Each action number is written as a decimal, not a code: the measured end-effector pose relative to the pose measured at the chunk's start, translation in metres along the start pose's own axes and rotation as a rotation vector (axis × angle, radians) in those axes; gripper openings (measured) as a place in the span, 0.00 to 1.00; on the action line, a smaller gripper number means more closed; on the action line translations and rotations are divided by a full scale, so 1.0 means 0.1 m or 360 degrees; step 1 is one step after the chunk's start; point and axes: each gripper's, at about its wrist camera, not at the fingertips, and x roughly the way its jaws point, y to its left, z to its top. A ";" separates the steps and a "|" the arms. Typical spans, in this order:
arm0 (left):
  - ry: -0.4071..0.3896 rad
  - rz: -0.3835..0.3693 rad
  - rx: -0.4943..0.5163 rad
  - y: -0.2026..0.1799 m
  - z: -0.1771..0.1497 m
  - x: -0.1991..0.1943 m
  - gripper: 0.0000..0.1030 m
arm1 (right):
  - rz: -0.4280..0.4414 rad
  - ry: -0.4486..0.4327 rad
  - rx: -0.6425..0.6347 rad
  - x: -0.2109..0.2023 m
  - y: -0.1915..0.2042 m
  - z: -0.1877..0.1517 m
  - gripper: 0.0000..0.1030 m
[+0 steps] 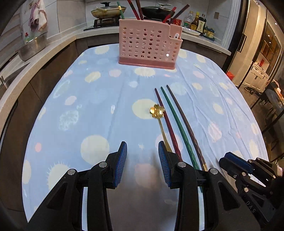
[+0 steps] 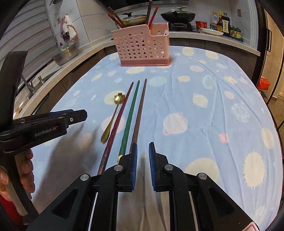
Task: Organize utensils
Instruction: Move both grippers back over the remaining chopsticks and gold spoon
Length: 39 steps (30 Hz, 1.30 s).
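A pink perforated utensil holder (image 1: 149, 44) stands at the far side of the table with several chopsticks in it; it also shows in the right wrist view (image 2: 142, 47). On the cloth lie a gold flower-bowl spoon (image 1: 157, 111), a maroon chopstick (image 1: 166, 124), a green chopstick (image 1: 177, 124) and a brown chopstick (image 1: 186, 124). The right wrist view shows the spoon (image 2: 113, 113), maroon (image 2: 120, 115), green (image 2: 131, 113) and brown (image 2: 140, 113) chopsticks. My left gripper (image 1: 142, 147) is open and empty, left of the spoon handle. My right gripper (image 2: 142, 149) is open and empty, just right of the brown chopstick's near end.
A blue cloth with planet prints (image 1: 88, 106) covers the table. Behind it is a counter with a stove, pans (image 1: 106, 11), sauce bottles (image 1: 198, 23) and a metal bowl (image 1: 32, 48). A sink tap (image 2: 31, 85) is at the left.
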 end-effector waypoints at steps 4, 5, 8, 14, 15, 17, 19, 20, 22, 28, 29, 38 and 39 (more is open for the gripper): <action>0.0060 -0.0025 -0.0007 -0.03 -0.22 0.00 0.34 | 0.0010 0.0035 -0.0012 0.00 0.06 -0.16 0.14; 0.0071 -0.0028 -0.0009 -0.03 -0.26 0.00 0.34 | 0.0017 0.0042 -0.0011 0.00 0.08 -0.19 0.14; 0.0092 -0.0035 -0.0020 -0.03 -0.36 -0.01 0.34 | 0.0029 0.0058 -0.0018 0.02 0.11 -0.23 0.14; 0.0095 -0.0041 -0.0018 -0.05 -0.40 -0.04 0.34 | 0.0034 0.0057 -0.0016 0.09 0.11 -0.21 0.14; 0.0097 -0.0040 -0.0018 -0.05 -0.40 -0.04 0.34 | 0.0031 0.0057 -0.0018 0.10 0.11 -0.21 0.14; 0.0100 -0.0042 -0.0016 -0.06 -0.40 -0.04 0.34 | 0.0023 0.0060 -0.0026 0.13 0.11 -0.20 0.14; 0.0101 -0.0039 -0.0017 -0.07 -0.41 -0.04 0.34 | 0.0018 0.0060 -0.0032 0.15 0.12 -0.18 0.14; 0.0102 -0.0041 -0.0017 -0.07 -0.41 -0.04 0.34 | 0.0019 0.0059 -0.0034 0.16 0.12 -0.17 0.14; 0.0100 -0.0037 -0.0021 -0.07 -0.40 -0.04 0.39 | 0.0014 0.0061 -0.0039 0.18 0.12 -0.14 0.14; 0.0092 -0.0035 -0.0015 -0.10 -0.40 -0.04 0.44 | 0.0007 0.0063 -0.0060 0.25 0.13 -0.08 0.14; 0.0092 -0.0035 -0.0011 -0.11 -0.40 -0.04 0.44 | 0.0009 0.0060 -0.0059 0.26 0.13 -0.07 0.14; 0.0102 -0.0077 0.0027 -0.23 -0.41 -0.04 0.44 | 0.0002 0.0062 -0.0009 0.19 -0.02 -0.12 0.07; 0.0103 -0.0084 0.0036 -0.26 -0.41 -0.04 0.44 | -0.0001 0.0062 -0.0004 0.17 -0.03 -0.13 0.07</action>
